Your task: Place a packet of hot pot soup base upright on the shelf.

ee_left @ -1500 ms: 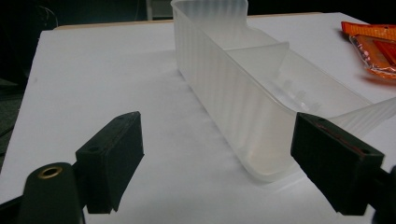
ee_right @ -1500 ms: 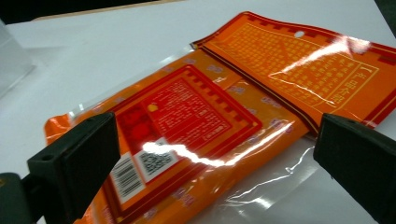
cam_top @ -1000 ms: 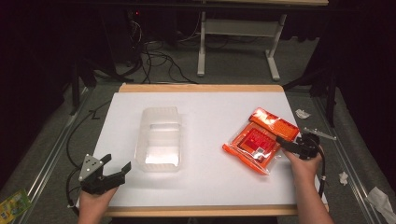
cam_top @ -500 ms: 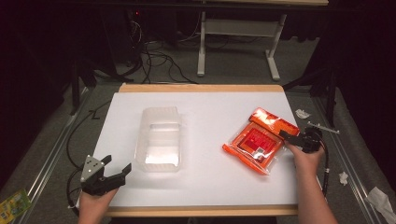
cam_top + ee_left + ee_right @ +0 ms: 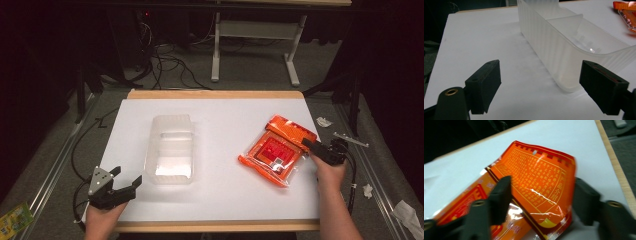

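Orange packet (image 5: 277, 150) flat on white surface (image 5: 225, 115), right side, near right edge, tilted diagonally. Clear wrapper around it, red square panel on the face; in right gripper view (image 5: 536, 182) yellow print on orange, one end of the packet lifted off the surface.

Right gripper (image 5: 312, 146) at packet's right edge, held by right hand (image 5: 327, 167). Jaws have just been closing – now about half open, packet's raised end between them. Pads look close to the foil on both sides but firm contact not clear; not counted as a grip.

Left gripper (image 5: 131, 184) near front-left corner of the surface, in left hand (image 5: 102, 212), grey three-cornered plate on top. Jaws wide apart, nothing between them – bare surface there in left gripper view (image 5: 541, 82).

Clear plastic tray (image 5: 170, 147) left of centre on the surface, long side running front to back, ribbed walls, a divider inside, nothing seen in it. Near corner of tray (image 5: 564, 50) just ahead of left gripper, not touching. Tray and packet well apart.

Cables (image 5: 165, 60) and a grey frame leg (image 5: 216, 50) on floor beyond the surface; scraps of paper (image 5: 325, 121) on floor at right.
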Motion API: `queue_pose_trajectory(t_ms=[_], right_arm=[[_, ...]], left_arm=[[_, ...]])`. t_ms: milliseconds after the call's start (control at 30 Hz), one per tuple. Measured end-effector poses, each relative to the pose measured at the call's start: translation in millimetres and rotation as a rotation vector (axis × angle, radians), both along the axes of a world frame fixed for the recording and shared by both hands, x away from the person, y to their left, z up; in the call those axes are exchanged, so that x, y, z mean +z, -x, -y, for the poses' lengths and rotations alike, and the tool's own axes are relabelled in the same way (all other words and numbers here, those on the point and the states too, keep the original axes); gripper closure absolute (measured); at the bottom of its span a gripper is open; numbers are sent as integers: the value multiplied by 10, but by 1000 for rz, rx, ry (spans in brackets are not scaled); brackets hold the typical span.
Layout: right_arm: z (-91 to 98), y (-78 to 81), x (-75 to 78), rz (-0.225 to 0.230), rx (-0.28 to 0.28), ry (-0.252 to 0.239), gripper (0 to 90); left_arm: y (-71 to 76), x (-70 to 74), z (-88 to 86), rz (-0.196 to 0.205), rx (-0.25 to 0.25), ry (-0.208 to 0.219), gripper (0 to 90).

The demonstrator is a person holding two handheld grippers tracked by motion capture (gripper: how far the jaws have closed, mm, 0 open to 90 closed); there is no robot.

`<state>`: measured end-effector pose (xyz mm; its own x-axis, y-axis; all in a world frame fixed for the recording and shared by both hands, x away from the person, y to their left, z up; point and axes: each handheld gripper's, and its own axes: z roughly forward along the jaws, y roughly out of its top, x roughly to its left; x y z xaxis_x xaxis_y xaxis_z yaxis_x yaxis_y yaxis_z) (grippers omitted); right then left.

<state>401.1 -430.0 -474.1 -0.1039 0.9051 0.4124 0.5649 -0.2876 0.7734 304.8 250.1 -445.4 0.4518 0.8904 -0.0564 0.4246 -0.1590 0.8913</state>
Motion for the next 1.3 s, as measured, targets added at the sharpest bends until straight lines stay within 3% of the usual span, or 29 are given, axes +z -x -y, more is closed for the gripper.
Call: queue_pose_trajectory(t_ms=[133, 267, 300, 400, 433, 533, 700, 867, 1300], right_arm=[[-3, -8, -6, -2, 0, 7, 529], [4, -60, -29, -38, -3, 12, 555], [-6, -69, -31, -55, -7, 16, 594], [-31, -51, -15, -44, -22, 50, 760], [-32, -43, -10, -33, -12, 63, 861], [-42, -29, 2, -30, -11, 76, 900], [-70, 23, 46, 14, 15, 115, 900], [-97, 84, 115, 44, 15, 124, 900], [-246, 474, 544, 220, 68, 130, 900]], left_arm=[[-8, -5, -11, -3, 4, 6, 182], [-12, -5, 6, 1, 1, 5, 182], [-14, -5, 6, 0, -1, 2, 182], [-20, -10, 12, -1, -1, 4, 182], [-21, -11, 14, -1, -1, 4, 182], [-16, -5, 16, 0, -3, 5, 182], [-7, 7, 19, 5, -4, 7, 182], [-1, 17, 18, 10, -2, 11, 183], [24, 71, 24, 35, -7, 25, 184]])
